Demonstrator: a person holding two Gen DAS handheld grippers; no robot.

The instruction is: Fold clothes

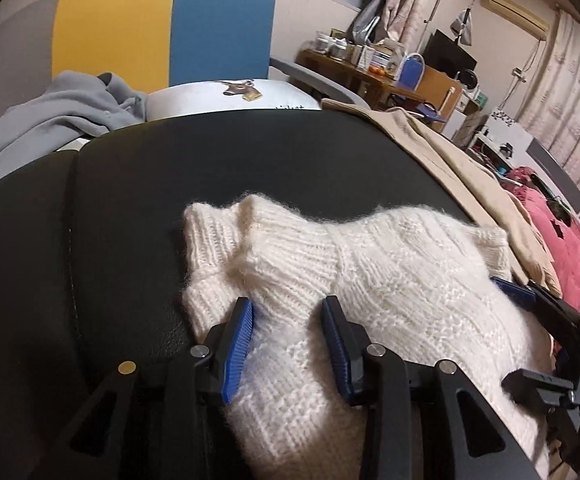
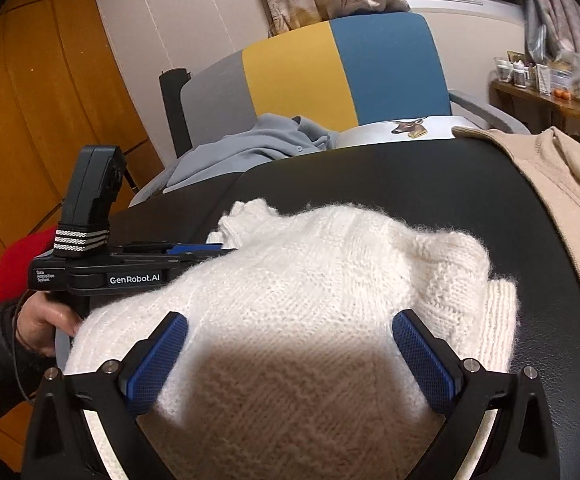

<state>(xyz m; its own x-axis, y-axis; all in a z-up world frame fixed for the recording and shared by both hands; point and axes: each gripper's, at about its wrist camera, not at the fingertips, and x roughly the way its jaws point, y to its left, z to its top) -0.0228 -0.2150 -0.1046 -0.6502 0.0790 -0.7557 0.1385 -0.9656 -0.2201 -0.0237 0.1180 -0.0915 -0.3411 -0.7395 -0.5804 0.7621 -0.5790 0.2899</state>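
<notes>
A fluffy white knitted sweater (image 1: pixel 370 280) lies bunched on a black leather surface (image 1: pixel 109 208); it also shows in the right wrist view (image 2: pixel 310 280). My left gripper (image 1: pixel 287 312) is open, its blue-padded fingers (image 1: pixel 237 340) straddling a fold of the sweater near its left edge. My right gripper (image 2: pixel 290 332) is wide open over the sweater's near part, pads (image 2: pixel 422 356) resting at the knit. The left gripper's body (image 2: pixel 129 272) shows at the sweater's left side, and the right gripper (image 1: pixel 530 300) shows at its right edge.
A beige garment (image 2: pixel 562 184) lies to the right on the black surface (image 2: pixel 410 176). A grey garment (image 2: pixel 257 144) and a deer-print cushion (image 2: pixel 406 128) sit behind, in front of a yellow-and-blue chair (image 2: pixel 342 68). A pink garment (image 1: pixel 558 232) lies far right.
</notes>
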